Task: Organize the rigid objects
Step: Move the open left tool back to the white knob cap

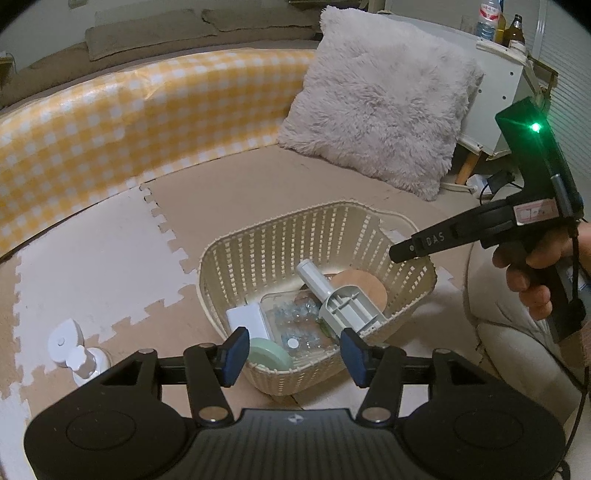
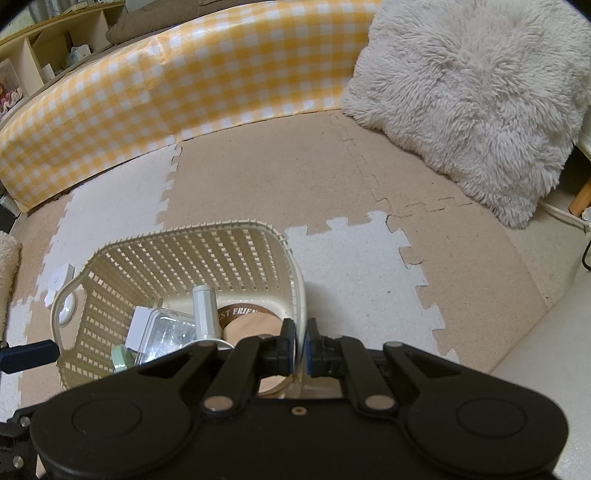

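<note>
A cream woven plastic basket [image 1: 258, 240] stands on the foam mat floor; it also shows in the right wrist view [image 2: 192, 254]. It holds a grey plastic tube part [image 1: 332, 295], a round wooden lid [image 1: 364, 286], a clear box [image 1: 295, 321], a white block [image 1: 245, 317] and a green round tin [image 1: 267, 354]. My left gripper [image 1: 293, 354] is open and empty over the basket's near rim. My right gripper [image 2: 300, 349] is shut on the basket's rim at its right wall. A white pump bottle [image 1: 79, 354] lies on the mat left of the basket.
A yellow checked panel [image 1: 110, 122] runs along the back. A fluffy grey pillow [image 1: 380, 99] leans at the back right. A white cabinet [image 1: 506, 74] with bottles [image 1: 491, 18] on top stands far right. Cables [image 1: 495, 184] lie by it.
</note>
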A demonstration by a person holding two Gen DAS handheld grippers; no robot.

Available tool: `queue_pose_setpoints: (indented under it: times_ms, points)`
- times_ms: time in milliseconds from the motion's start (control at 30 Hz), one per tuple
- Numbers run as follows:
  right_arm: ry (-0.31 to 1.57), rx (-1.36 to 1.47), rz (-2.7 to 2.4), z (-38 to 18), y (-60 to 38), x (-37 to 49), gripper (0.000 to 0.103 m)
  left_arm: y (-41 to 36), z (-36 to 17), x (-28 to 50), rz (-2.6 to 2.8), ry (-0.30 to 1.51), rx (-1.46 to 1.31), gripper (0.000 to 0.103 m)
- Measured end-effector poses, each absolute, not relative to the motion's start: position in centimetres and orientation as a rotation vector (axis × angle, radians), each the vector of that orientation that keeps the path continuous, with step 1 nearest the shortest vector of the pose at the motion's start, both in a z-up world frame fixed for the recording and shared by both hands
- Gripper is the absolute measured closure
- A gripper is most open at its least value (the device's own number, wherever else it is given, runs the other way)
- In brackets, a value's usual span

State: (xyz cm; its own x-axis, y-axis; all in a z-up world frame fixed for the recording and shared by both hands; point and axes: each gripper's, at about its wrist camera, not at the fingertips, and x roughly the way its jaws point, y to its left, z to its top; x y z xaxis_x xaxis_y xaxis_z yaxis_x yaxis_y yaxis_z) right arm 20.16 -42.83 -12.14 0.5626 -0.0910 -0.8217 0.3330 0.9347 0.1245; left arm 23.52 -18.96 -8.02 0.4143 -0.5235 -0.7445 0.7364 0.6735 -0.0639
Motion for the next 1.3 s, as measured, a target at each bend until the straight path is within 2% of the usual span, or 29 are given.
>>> queue_pose_setpoints:
  times_ms: [267, 400, 533, 700, 1300]
  points:
    - [0.944, 0.279, -0.253, -12.1, -42.8, 20.2, 0.097, -18.6, -6.0, 23.5, -0.811, 0.791, 0.258, 0.033]
    - [0.945, 0.277, -0.254, -12.1, -42.8, 20.2, 0.097, -17.5, -4.1, 24.2, -0.785, 0.748, 0.213, 0.019]
    - [0.945, 0.276, -0.254, -12.2, -42.8, 20.2, 0.097, -16.0, -2.9, 25.4, -0.734, 0.72, 0.17, 0.015]
    - [0.946, 0.274, -0.254, -12.1, -42.7, 20.2, 0.097, -13.8, -2.6, 27.3, -0.661, 0.704, 0.109, 0.002]
    - [0.947, 0.268, -0.254, -12.1, -42.6, 20.2, 0.097, -7.9, -9.6, 33.4, -0.382, 0.808, 0.038, 0.0]
